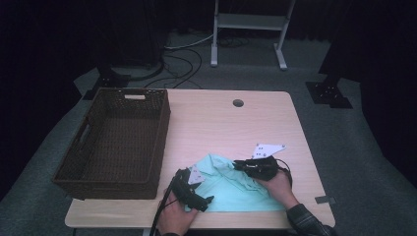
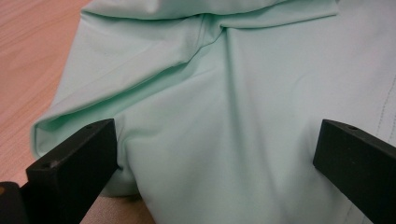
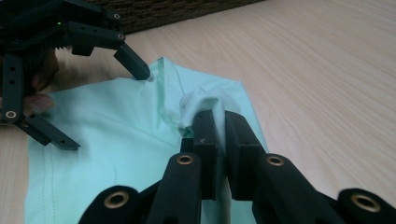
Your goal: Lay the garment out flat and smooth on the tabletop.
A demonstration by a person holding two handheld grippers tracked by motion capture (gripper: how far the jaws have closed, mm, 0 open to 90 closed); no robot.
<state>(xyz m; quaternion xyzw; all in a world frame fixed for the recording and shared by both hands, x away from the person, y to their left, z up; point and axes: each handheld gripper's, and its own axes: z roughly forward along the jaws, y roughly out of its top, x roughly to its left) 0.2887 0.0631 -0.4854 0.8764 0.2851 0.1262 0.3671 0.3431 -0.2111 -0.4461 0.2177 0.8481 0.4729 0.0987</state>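
Garment: a pale mint-green knit shirt (image 1: pixel 231 187) lies partly folded on the near edge of the light wooden table (image 1: pixel 236 128), between the person's two hands, its creased upper part bunched toward the middle of the table.

Right claw: the black two-jaw right claw (image 3: pixel 217 122) is clamped on a raised fold of the mint shirt; in the right gripper view the jaws stand almost together with a puff of cloth rising between their tips. In the high view this claw (image 1: pixel 239 165) sits at the shirt's far edge, with its grey three-cornered plate (image 1: pixel 267 150) above it.

Left claw: the black left claw (image 1: pixel 209 200) rests at the shirt's near left corner with its jaws wide apart. In the left gripper view the two jaws stand at either side of the frame with smooth cloth (image 2: pixel 224 140) lying between them, not pinched. The right gripper view shows one fingertip (image 3: pixel 137 69) pressing into the cloth near the fold and the other (image 3: pixel 65 142) on the flat part of the shirt.

Hands: the left hand (image 1: pixel 174 216) grips its tool at the table's near edge; the right hand (image 1: pixel 278 184), in a dark plaid sleeve (image 1: pixel 307 221), lies over the shirt's right side.

Basket: a dark brown woven rectangular basket (image 1: pixel 74 162) with cut-out handles stands on the left part of the table, just beside the shirt but apart from it.

Table detail: a round cable hole (image 1: pixel 238 103) sits near the far edge.
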